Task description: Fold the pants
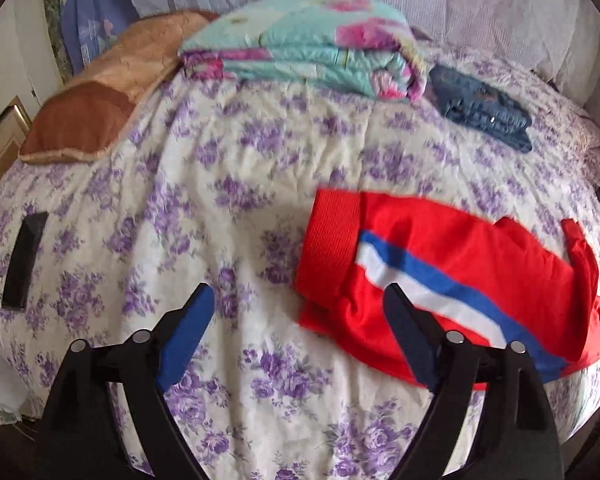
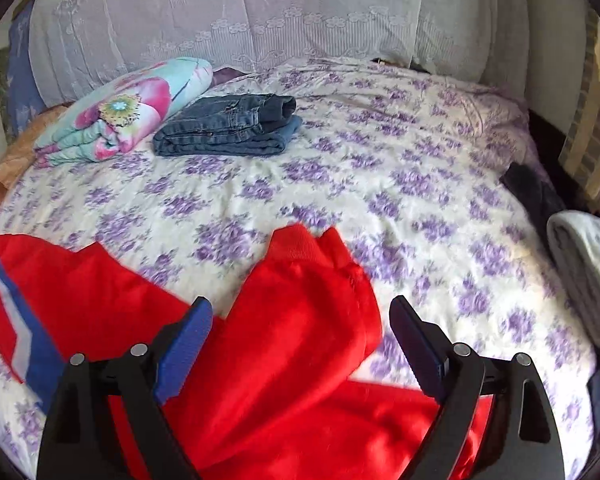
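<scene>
Red pants: I see the red pants lying on the bed, partly folded, with a white and blue stripe along the side; in my right view the pants spread beneath the tool, one leg end reaching up the bed.
Left tool: my left tool is spread wide and grips nothing; its right finger sits over the pants' edge, and I cannot tell if it touches.
Right tool: my right tool is also wide apart, empty, with red cloth between and below the fingers.
Jeans: folded jeans lie far up the bed, just beside a folded floral quilt.
Brown pillow: I see it at the bed's far left.
Backdrop: lace curtain behind the bed.
</scene>
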Demonstrator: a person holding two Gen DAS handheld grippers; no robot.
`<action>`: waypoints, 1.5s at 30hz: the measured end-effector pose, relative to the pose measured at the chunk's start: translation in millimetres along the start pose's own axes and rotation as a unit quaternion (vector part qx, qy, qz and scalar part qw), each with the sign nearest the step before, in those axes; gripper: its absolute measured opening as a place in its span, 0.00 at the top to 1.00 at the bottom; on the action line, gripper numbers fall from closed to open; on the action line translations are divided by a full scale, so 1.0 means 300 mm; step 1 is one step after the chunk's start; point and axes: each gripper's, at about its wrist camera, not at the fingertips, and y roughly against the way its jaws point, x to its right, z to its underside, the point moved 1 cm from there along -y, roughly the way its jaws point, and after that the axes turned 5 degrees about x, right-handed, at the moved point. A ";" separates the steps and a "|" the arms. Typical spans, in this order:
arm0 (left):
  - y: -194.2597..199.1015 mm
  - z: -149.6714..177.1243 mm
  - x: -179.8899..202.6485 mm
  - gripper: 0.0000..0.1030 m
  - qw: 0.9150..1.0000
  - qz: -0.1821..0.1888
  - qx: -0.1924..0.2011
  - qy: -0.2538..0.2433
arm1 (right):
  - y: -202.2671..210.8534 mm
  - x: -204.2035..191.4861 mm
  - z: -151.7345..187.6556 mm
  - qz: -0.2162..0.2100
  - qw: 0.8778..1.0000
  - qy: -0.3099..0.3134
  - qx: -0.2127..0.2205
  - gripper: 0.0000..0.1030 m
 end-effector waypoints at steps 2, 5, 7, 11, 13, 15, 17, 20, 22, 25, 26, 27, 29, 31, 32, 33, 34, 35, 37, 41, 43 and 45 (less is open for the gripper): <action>0.022 -0.022 0.051 0.05 0.999 0.019 0.024 -0.013 | -0.097 -0.065 -0.034 -0.006 0.999 0.035 -0.040 0.12; -0.046 -0.010 0.165 0.05 0.997 0.072 -0.012 -0.032 | -0.222 -0.164 -0.043 0.022 0.991 0.102 -0.087 0.14; -0.122 0.014 0.258 0.05 0.993 0.058 -0.032 -0.094 | -0.302 -0.196 -0.026 0.069 0.980 0.140 -0.124 0.15; -0.286 0.079 0.275 0.04 0.990 -0.014 -0.091 -0.110 | -0.298 -0.149 -0.007 0.060 0.983 0.121 -0.127 0.23; -0.278 0.097 0.262 0.04 0.993 -0.013 -0.070 -0.099 | -0.267 -0.106 0.017 0.076 0.982 0.125 -0.122 0.80; -0.276 0.101 0.274 0.04 0.989 -0.010 -0.073 -0.128 | -0.205 -0.030 0.025 0.077 0.988 0.089 -0.095 0.85; -0.277 0.090 0.256 0.04 0.989 0.008 -0.084 -0.120 | -0.079 0.080 0.019 0.040 0.998 0.014 -0.048 0.86; -0.276 0.088 0.240 0.04 0.988 0.024 -0.094 -0.118 | 0.182 0.268 0.080 -0.005 0.995 -0.094 0.018 0.85; -0.270 0.093 0.235 0.04 0.988 0.033 -0.091 -0.119 | 0.286 0.370 0.193 -0.024 0.987 -0.156 0.035 0.85; -0.267 0.101 0.231 0.04 0.989 0.036 -0.087 -0.118 | 0.268 0.456 0.406 -0.045 0.969 -0.242 -0.001 0.75; -0.266 0.101 0.232 0.04 0.988 0.035 -0.088 -0.120 | 0.251 0.461 0.468 -0.037 0.968 -0.250 -0.010 0.73; -0.268 0.099 0.230 0.04 0.988 0.036 -0.089 -0.118 | 0.246 0.468 0.526 -0.031 0.965 -0.261 -0.013 0.64; -0.268 0.100 0.215 0.04 0.989 0.041 -0.096 -0.104 | 0.273 0.495 0.605 -0.055 0.952 -0.302 0.012 0.61; -0.273 0.105 0.193 0.04 0.990 0.051 -0.107 -0.080 | 0.312 0.532 0.641 -0.021 0.943 -0.331 0.022 0.36; -0.277 0.108 0.179 0.04 0.990 0.058 -0.115 -0.064 | 0.330 0.545 0.640 -0.024 0.941 -0.337 0.030 0.36; -0.279 0.110 0.170 0.04 0.990 0.064 -0.117 -0.054 | 0.346 0.556 0.629 -0.026 0.939 -0.342 0.041 0.36; -0.280 0.110 0.164 0.04 0.990 0.064 -0.118 -0.049 | 0.365 0.561 0.611 -0.022 0.938 -0.341 0.055 0.36; -0.282 0.111 0.161 0.04 0.989 0.065 -0.122 -0.045 | 0.381 0.562 0.584 -0.011 0.940 -0.333 0.070 0.36; -0.279 0.111 0.162 0.04 0.990 0.062 -0.123 -0.043 | 0.381 0.550 0.517 0.013 0.952 -0.294 0.085 0.36; -0.260 0.104 0.193 0.04 0.990 0.042 -0.109 -0.074 | 0.284 0.502 0.414 0.005 0.972 -0.230 0.047 0.59; -0.254 0.106 0.208 0.04 0.990 0.035 -0.102 -0.089 | 0.236 0.500 0.398 0.023 0.975 -0.218 0.028 0.65; -0.255 0.109 0.214 0.04 0.990 0.030 -0.098 -0.095 | 0.211 0.470 0.375 0.009 0.982 -0.186 0.017 0.58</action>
